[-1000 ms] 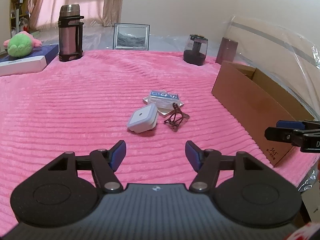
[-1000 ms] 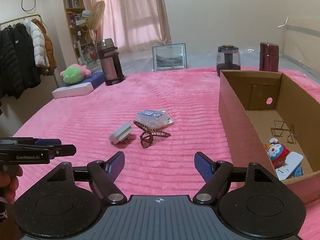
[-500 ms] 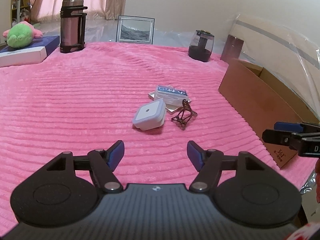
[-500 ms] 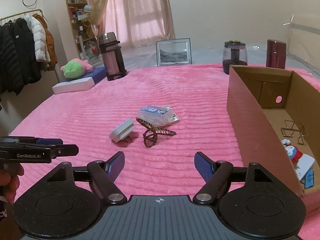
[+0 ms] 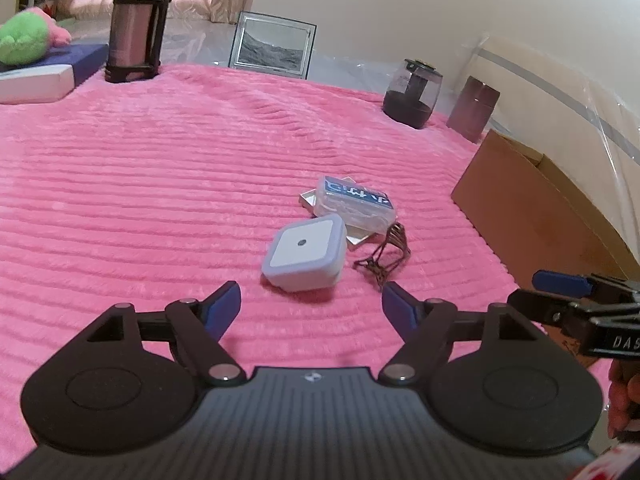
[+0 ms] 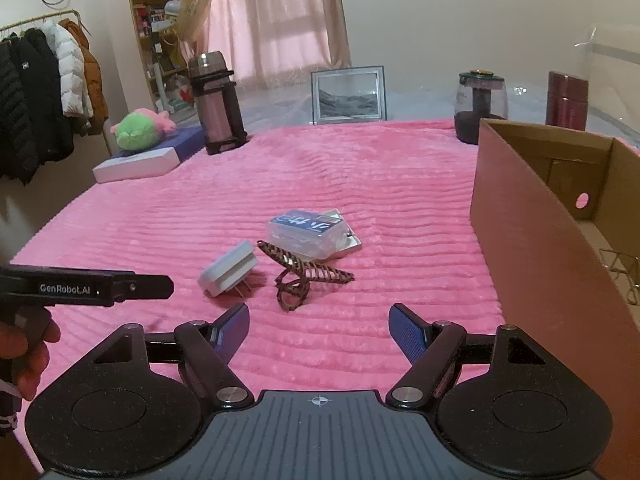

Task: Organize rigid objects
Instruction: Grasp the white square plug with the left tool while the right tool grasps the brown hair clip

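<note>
A white square plug-in night light [image 5: 304, 254] [image 6: 229, 267] lies on the pink blanket. Beside it lie a brown hair claw clip [image 5: 384, 258] [image 6: 306, 274] and a clear plastic case with a blue label [image 5: 354, 204] [image 6: 306, 230] resting on a flat silver piece. My left gripper [image 5: 312, 306] is open and empty, just short of the night light. My right gripper [image 6: 319, 328] is open and empty, just short of the hair clip. An open cardboard box [image 6: 552, 240] [image 5: 540, 216] stands at the right.
At the far edge stand a thermos flask [image 6: 216, 102], a picture frame [image 6: 349, 94], a glass jar [image 6: 480, 106] and a maroon tumbler [image 6: 568, 100]. A green plush toy [image 6: 140, 128] sits on a flat box at the left. A wire object [image 6: 624, 274] lies in the box.
Both grippers have moved forward toward the group of objects, which now looks larger and nearer. Both stay open. The box contents have slid out of the right wrist view.
</note>
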`<state>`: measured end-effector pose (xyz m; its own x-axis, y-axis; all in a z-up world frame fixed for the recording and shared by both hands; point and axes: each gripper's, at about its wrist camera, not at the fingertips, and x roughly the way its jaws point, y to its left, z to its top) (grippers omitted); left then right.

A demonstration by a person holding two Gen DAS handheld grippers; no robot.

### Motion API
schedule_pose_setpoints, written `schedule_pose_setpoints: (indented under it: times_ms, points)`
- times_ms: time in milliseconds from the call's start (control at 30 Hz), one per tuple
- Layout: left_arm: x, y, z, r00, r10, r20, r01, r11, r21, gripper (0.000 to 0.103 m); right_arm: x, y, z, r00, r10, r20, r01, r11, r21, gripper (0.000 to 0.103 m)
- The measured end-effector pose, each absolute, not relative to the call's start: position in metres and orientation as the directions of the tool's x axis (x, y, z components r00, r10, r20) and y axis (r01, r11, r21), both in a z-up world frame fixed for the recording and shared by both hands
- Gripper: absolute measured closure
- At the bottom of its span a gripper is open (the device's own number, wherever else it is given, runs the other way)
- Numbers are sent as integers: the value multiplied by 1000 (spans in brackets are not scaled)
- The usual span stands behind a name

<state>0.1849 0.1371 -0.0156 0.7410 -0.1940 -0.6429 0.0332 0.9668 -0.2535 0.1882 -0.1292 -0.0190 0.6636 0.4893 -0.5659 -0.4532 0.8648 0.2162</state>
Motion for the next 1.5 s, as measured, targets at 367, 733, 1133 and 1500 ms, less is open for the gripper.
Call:
schedule_pose_setpoints:
  times_ms: [367, 733, 1133, 1500]
  points:
    - [237, 152, -50, 711, -271, -648, 63, 944, -325, 29, 227, -113, -53, 644, 479, -596, -453, 867, 207, 29]
    - [263, 157, -70, 682, -354, -640, 108, 914, -390, 34, 245, -100, -74, 628, 480, -612, -469, 862, 194, 29]
    - [257, 150, -67, 700, -339, -628, 114, 922, -370, 41, 254, -75, -78, 667, 501, -552, -552, 830, 86, 30]
    - [237, 159, -50, 745, -304, -594, 84, 926, -368, 42, 252, -41, -84, 693, 509, -511, -650, 748, -137, 64]
